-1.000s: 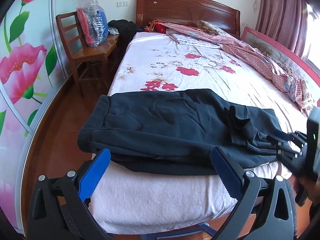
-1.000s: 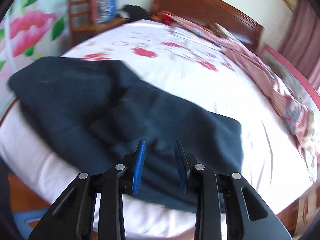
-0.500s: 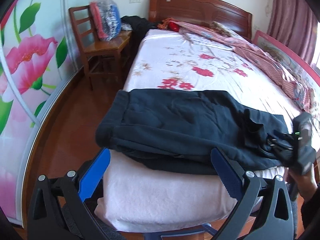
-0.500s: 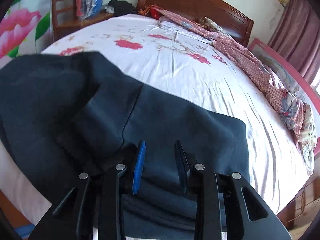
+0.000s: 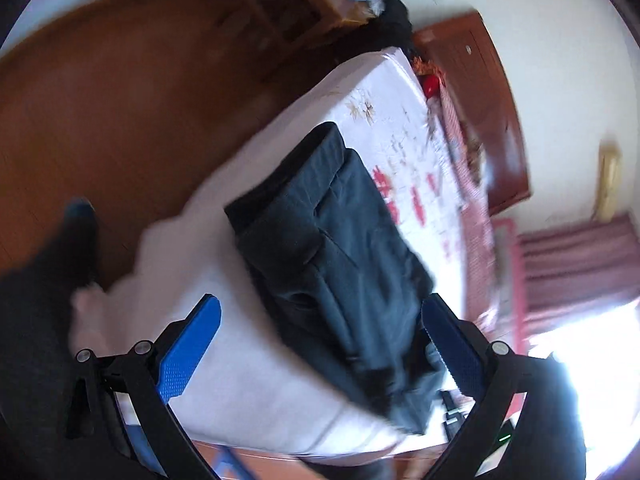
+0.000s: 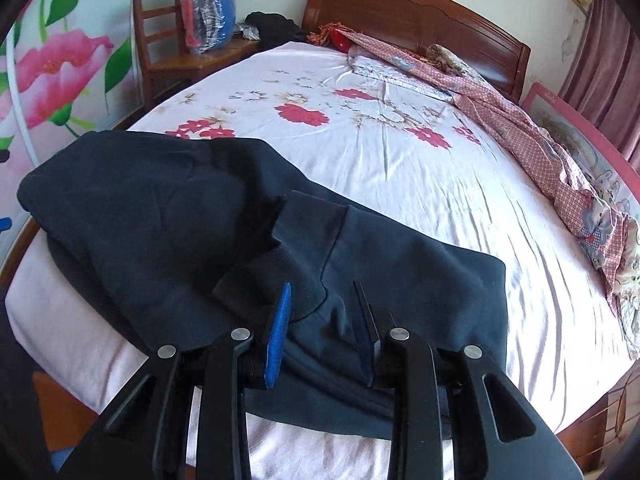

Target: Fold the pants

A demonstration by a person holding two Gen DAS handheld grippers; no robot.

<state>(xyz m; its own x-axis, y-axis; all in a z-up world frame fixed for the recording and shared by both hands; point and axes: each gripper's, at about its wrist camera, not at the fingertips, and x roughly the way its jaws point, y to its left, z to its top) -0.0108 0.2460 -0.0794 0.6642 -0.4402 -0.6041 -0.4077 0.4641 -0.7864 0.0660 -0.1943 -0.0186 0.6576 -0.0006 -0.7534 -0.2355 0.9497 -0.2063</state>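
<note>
Across the bed (image 6: 420,168) foot lie dark pants (image 6: 168,224), folded. Left gripper (image 5: 320,344), wide open, has swung up and tilted since earlier, blurred; right gripper (image 6: 322,320), part-open over the pants, has barely moved. Only the right view shows chair (image 6: 168,48) sharply.

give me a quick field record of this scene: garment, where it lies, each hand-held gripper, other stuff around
garment: dark navy fleece pants, partly folded
surface: foot end of bed with pink floral sheet, near its edge
left hand-held gripper: jaws wide open, holding nothing; view tilted and blurred
right hand-held gripper: jaws narrowly apart over the pants fabric; grip unclear
on bed: pink checked quilt along far side
beside bed: wooden chair bearing a plastic-wrapped bundle
</note>
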